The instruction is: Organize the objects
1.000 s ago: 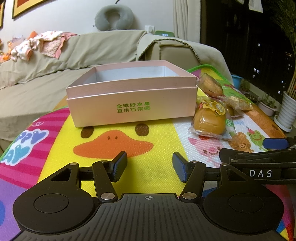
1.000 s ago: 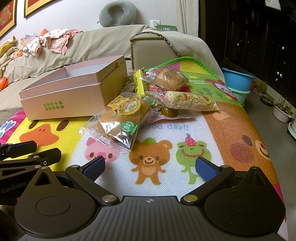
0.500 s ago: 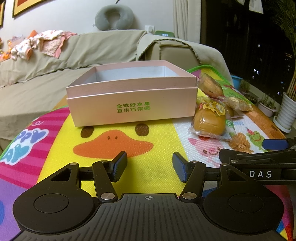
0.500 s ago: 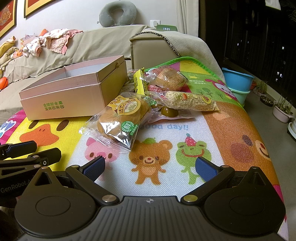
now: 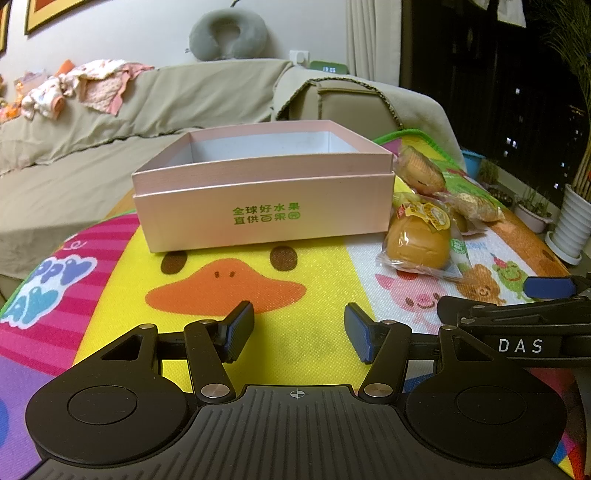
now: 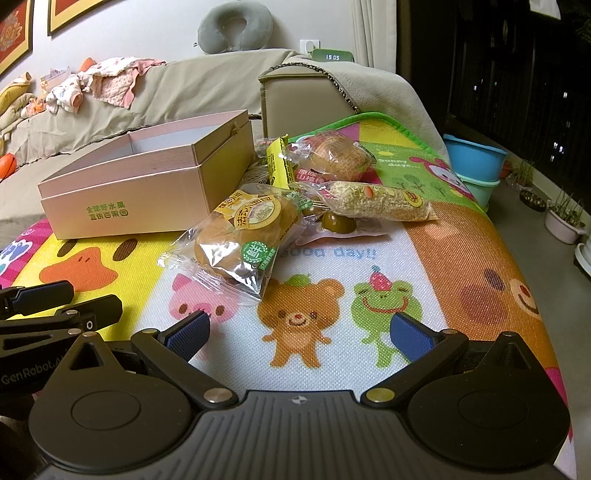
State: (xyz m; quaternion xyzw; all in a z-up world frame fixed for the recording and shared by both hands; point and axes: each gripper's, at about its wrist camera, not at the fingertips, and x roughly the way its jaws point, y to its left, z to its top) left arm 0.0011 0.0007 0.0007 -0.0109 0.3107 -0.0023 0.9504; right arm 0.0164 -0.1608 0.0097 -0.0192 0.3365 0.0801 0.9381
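Note:
An open pink box [image 5: 262, 192] [image 6: 147, 184] with green lettering sits on a cartoon play mat [image 5: 314, 266] [image 6: 332, 266]; its white inside looks bare. To its right lies a pile of wrapped snacks: a round bread bun [image 5: 419, 245] [image 6: 243, 236], a second bun [image 6: 334, 155], a grain bar [image 6: 376, 201], a yellow packet [image 6: 277, 162]. My left gripper [image 5: 299, 330] stands open near the mat's front, facing the box, nothing between its fingers. My right gripper [image 6: 301, 334] is open wider, just in front of the bread bun, holding nothing.
A sofa [image 5: 110, 122] with a grey neck pillow [image 6: 234, 27] and piled clothes [image 6: 99, 83] runs behind the mat. Blue and teal tubs [image 6: 474, 166] and potted plants [image 5: 572, 221] stand on the floor at the right. Dark windows fill the right side.

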